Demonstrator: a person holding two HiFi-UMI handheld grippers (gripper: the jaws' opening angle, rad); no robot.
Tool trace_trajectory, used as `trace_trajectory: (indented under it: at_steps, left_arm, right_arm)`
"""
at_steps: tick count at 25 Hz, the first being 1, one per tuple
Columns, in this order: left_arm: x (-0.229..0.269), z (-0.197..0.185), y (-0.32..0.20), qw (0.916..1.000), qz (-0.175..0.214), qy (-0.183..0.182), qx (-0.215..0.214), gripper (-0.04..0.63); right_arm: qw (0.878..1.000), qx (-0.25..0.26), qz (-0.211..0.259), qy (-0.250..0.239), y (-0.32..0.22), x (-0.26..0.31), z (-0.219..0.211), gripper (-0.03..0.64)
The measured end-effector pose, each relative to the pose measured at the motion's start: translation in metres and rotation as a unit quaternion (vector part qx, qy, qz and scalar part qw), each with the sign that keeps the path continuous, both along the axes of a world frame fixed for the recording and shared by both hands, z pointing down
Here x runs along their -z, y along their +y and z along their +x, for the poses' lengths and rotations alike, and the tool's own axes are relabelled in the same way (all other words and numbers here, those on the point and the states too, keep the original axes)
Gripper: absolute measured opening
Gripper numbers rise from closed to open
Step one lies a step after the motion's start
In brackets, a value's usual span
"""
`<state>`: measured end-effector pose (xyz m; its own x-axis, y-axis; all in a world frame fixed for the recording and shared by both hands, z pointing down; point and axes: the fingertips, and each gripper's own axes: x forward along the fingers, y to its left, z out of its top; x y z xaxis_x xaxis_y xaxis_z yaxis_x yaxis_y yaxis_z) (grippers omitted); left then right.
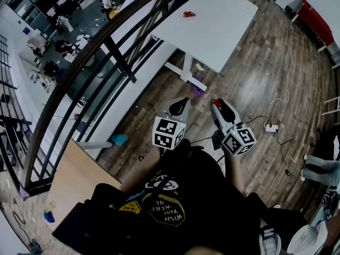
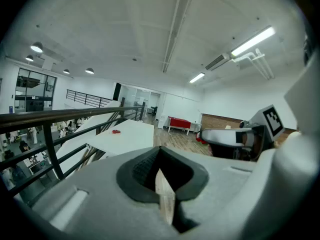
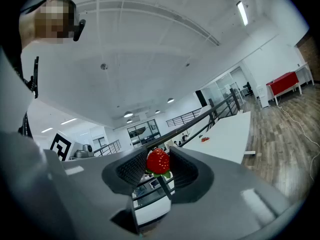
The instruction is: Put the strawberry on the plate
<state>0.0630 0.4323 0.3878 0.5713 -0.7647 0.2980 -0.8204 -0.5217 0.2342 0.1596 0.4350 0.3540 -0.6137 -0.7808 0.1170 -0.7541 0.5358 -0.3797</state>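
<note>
A red strawberry (image 3: pixel 158 161) with green leaves sits between the black pads of my right gripper (image 3: pixel 159 166), which is shut on it. In the head view that gripper (image 1: pixel 217 104) is held level over the wooden floor, with red at its tip. Beside it, my left gripper (image 1: pixel 180 104) has its jaws together with nothing between them; its own view (image 2: pixel 162 171) shows only a thin slit of floor. A white table (image 1: pixel 212 20) stands well ahead, apart from both grippers. On it lies a small red thing (image 1: pixel 188 14), too small to tell. I cannot make out a plate.
A dark metal railing (image 1: pixel 106 47) runs along the left, with a lower floor beyond it. A purple object (image 1: pixel 197 89) lies by the table's foot. A power strip with a cable (image 1: pixel 271 127) lies on the floor to the right. A red bench (image 1: pixel 316 20) stands at the far right.
</note>
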Motion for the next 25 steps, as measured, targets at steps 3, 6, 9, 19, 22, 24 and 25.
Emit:
trace_trajectory:
  at_steps: [3, 6, 9, 19, 22, 24, 25]
  left_arm:
    - [0.001, -0.004, 0.003, 1.0, -0.003, 0.003, 0.002, 0.003]
    - [-0.002, -0.006, 0.007, 1.0, -0.005, 0.004, 0.004, 0.003]
    - [-0.005, -0.011, 0.011, 0.9999, -0.007, 0.004, 0.008, 0.003]
    - [0.0, -0.038, 0.007, 0.9998, 0.004, 0.007, 0.015, 0.003]
    - [-0.006, -0.043, 0.006, 0.9998, 0.002, 0.013, 0.014, 0.003]
    - [-0.013, -0.046, 0.008, 0.9998, -0.005, 0.014, 0.01, 0.003]
    - [-0.016, -0.047, 0.01, 0.9998, -0.009, 0.013, 0.007, 0.003]
  right_arm:
    - [1.0, 0.003, -0.004, -0.003, 0.003, 0.0, -0.004, 0.143]
    - [1.0, 0.005, -0.006, -0.002, 0.007, -0.003, -0.007, 0.143]
    - [1.0, 0.011, -0.006, -0.002, 0.009, -0.005, -0.012, 0.143]
    - [1.0, 0.015, -0.01, -0.018, 0.002, -0.007, -0.037, 0.144]
    - [1.0, 0.013, -0.005, -0.026, 0.003, -0.011, -0.042, 0.144]
    - [1.0, 0.007, -0.006, -0.023, 0.004, -0.011, -0.044, 0.144]
    - [1.0, 0.005, -0.007, -0.022, 0.005, -0.011, -0.046, 0.144]
